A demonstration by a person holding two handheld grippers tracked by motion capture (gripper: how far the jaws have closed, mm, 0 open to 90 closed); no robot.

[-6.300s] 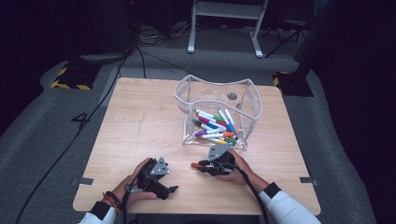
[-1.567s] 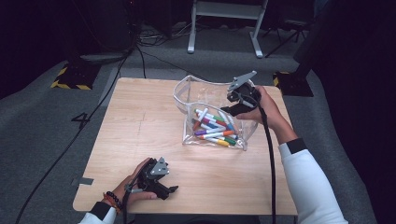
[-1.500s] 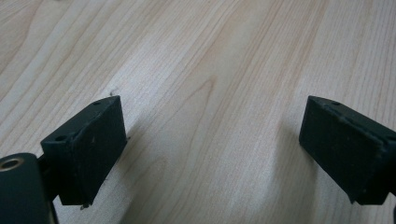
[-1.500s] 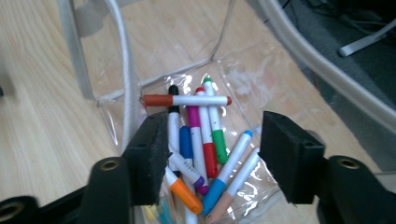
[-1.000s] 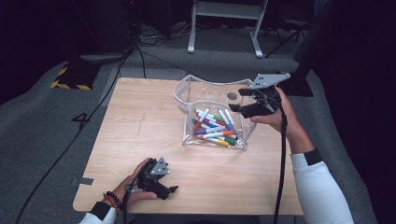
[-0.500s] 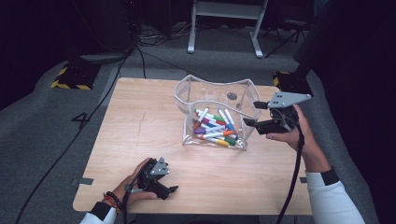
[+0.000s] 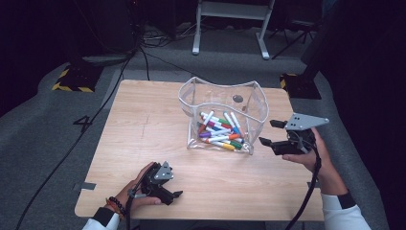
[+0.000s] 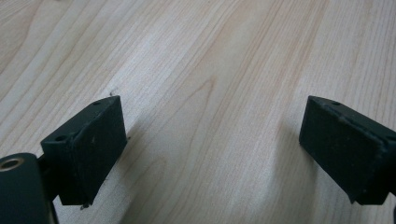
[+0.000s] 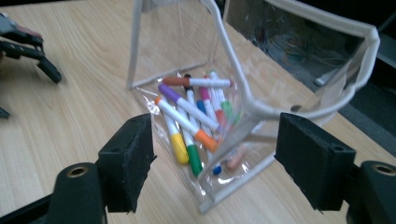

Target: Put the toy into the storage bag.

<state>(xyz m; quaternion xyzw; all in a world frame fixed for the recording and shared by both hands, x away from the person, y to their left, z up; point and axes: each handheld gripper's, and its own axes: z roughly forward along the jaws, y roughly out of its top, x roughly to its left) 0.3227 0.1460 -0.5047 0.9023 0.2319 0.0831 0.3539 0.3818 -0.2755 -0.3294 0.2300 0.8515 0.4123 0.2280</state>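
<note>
Right gripper (image 7: 271,132) just right of the clear pouch (image 7: 221,98), jaws wide with nothing between them, just been opening, pouch at table (image 7: 143,124) centre holding markers (image 7: 220,132), left gripper (image 7: 173,197) resting at near-left edge, jaws apart, empty

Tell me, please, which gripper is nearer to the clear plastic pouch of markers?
Right. The right gripper hangs just beside the clear plastic pouch; the left gripper rests at the table's near edge.
</note>
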